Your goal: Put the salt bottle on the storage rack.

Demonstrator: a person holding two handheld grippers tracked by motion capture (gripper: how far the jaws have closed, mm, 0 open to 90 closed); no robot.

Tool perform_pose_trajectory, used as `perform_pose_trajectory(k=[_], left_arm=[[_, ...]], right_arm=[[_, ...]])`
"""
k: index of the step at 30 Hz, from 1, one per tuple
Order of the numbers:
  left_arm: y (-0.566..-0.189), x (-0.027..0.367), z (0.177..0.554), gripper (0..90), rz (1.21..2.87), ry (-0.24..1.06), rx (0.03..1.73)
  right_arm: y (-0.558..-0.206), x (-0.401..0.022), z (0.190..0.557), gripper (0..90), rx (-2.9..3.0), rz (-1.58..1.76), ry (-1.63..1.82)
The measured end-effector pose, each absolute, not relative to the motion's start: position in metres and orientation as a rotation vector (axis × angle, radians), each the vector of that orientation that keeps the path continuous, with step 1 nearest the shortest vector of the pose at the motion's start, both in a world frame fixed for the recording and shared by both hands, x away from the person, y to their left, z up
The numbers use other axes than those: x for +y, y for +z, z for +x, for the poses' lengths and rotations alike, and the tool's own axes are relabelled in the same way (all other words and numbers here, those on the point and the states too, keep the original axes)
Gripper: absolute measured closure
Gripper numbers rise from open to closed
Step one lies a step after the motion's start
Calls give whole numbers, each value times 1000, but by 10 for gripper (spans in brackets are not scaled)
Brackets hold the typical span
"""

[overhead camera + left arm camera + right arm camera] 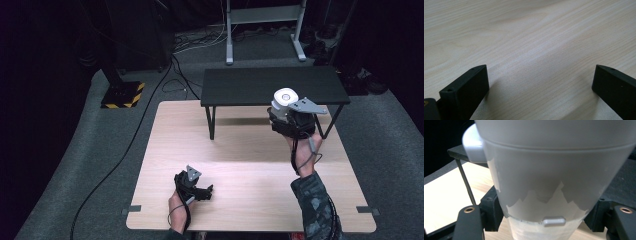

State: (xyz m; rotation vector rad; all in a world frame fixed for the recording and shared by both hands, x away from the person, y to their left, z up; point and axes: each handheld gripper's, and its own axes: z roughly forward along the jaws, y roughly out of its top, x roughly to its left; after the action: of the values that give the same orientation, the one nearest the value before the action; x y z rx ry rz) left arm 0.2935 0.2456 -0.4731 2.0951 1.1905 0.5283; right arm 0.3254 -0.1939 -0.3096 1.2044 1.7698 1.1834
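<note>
Pale wood covers the big table [240, 200], and a small black shelf [272, 86] stands at its far end. The right gripper [290, 120] pinches a white cup [285, 100] with a lid, held up in the air just in front of the shelf (I think it goes on top). Next it needs lifting higher, then setting down softly. The left gripper [192, 187] rests low, jaws spread wide, holding nothing.

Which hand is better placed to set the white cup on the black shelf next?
Right. Its claw is already shut on the white cup, held up at the front edge of the black shelf. The left claw sits open and empty, low over the wooden table, far from the shelf.
</note>
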Motion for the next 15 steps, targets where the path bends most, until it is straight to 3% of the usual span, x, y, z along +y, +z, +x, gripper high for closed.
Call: perform_pose_trajectory(k=[15], left_arm=[[-473,246,294,2,2096,523,1188]], right_arm=[[-290,-176,365,294,1811,1169,1197]])
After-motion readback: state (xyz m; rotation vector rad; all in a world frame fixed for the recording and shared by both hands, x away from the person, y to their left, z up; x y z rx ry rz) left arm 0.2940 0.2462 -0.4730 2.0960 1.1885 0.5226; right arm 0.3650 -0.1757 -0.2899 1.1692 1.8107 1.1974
